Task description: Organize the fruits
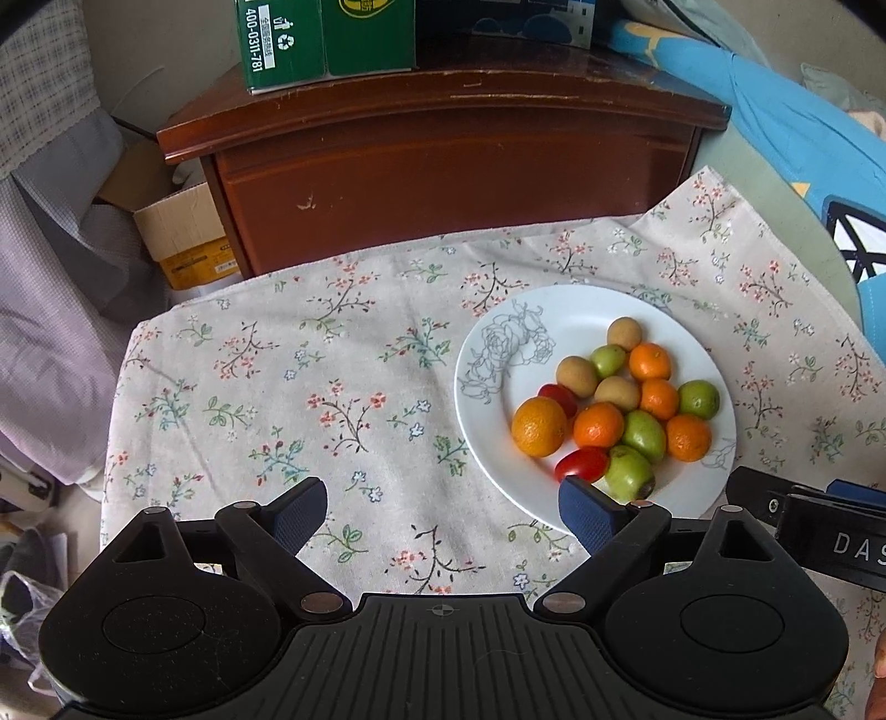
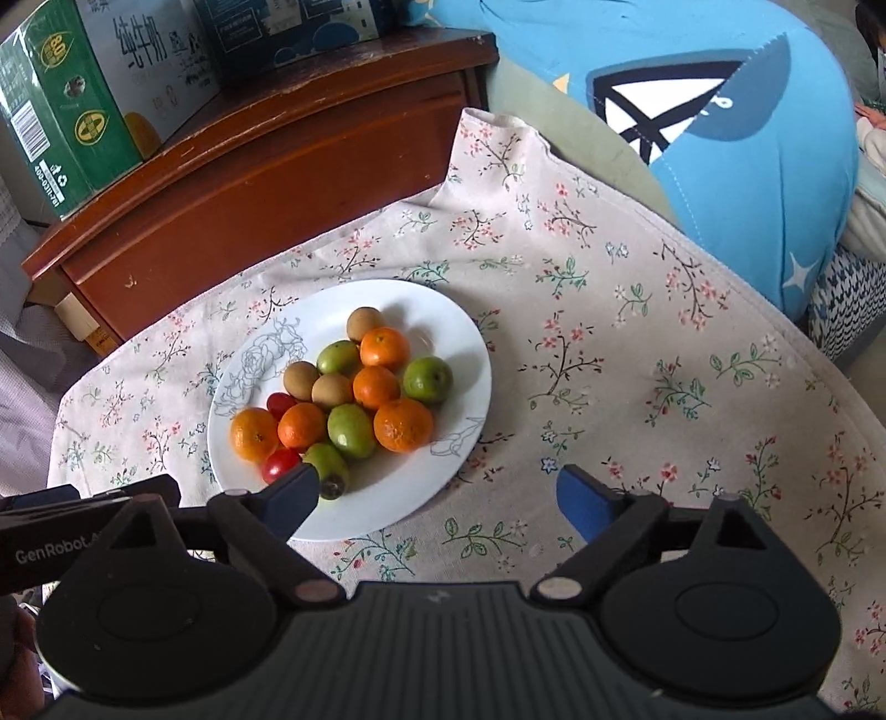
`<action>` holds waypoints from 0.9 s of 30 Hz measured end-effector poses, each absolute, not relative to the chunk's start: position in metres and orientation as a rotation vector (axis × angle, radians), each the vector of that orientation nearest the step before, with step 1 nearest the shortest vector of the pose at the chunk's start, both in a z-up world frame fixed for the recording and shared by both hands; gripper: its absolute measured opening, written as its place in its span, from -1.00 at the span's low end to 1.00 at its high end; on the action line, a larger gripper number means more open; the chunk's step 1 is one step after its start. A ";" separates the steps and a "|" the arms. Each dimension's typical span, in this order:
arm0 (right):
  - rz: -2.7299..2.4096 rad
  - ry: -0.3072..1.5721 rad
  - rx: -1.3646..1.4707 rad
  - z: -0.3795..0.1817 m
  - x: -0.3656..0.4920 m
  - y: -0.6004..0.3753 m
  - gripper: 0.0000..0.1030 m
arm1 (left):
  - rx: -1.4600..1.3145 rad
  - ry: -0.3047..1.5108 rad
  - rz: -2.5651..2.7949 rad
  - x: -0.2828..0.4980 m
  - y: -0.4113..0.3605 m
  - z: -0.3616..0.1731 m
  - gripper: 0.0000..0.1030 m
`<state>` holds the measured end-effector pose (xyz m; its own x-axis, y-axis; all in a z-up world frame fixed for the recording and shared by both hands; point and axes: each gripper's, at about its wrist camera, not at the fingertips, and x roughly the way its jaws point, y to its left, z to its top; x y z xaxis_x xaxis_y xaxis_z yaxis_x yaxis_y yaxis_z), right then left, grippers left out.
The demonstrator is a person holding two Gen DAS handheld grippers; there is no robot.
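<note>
Left tool (image 1: 443,512) gapes empty, fruit plate (image 1: 554,310) just beyond its right finger.

On the green carton (image 1: 326,39) atop the wooden cabinet (image 1: 443,155): "400-0311-781" in white, running sideways down a white-bordered strip, beside a recycling mark and a small tidy-man sign; above, part of a yellow-and-green round emblem. Same carton from the right wrist view: a barcode, a round "80" leaf badge, a crossed yellow-green emblem, and large Chinese characters "纯牛奶" on its pale face. On the other gripper's black body (image 1: 830,531), at the left view's right edge: "DAS", cut off. On the black body (image 2: 55,548) at the right view's left edge: "GenRobot." in pale letters. Print on the dark blue box (image 2: 288,27) too small to read.
</note>
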<state>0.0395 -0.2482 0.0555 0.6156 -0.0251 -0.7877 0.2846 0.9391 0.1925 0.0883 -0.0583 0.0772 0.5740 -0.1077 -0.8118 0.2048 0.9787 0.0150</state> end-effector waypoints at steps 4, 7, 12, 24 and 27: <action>-0.193 0.903 0.281 0.053 0.042 -0.244 0.80 | 0.129 0.948 -0.175 0.089 -0.060 0.074 0.79; -0.192 0.913 0.260 0.051 0.044 -0.240 0.81 | 0.138 0.954 -0.172 0.089 -0.061 0.072 0.79; -0.190 0.943 0.237 0.046 0.046 -0.235 0.82 | 0.160 0.963 -0.171 0.088 -0.065 0.067 0.79; -0.190 0.965 0.227 0.043 0.049 -0.233 0.82 | 0.194 0.979 -0.157 0.088 -0.068 0.061 0.80; -0.193 0.971 0.226 0.042 0.049 -0.233 0.83 | 0.201 0.978 -0.156 0.088 -0.069 0.060 0.80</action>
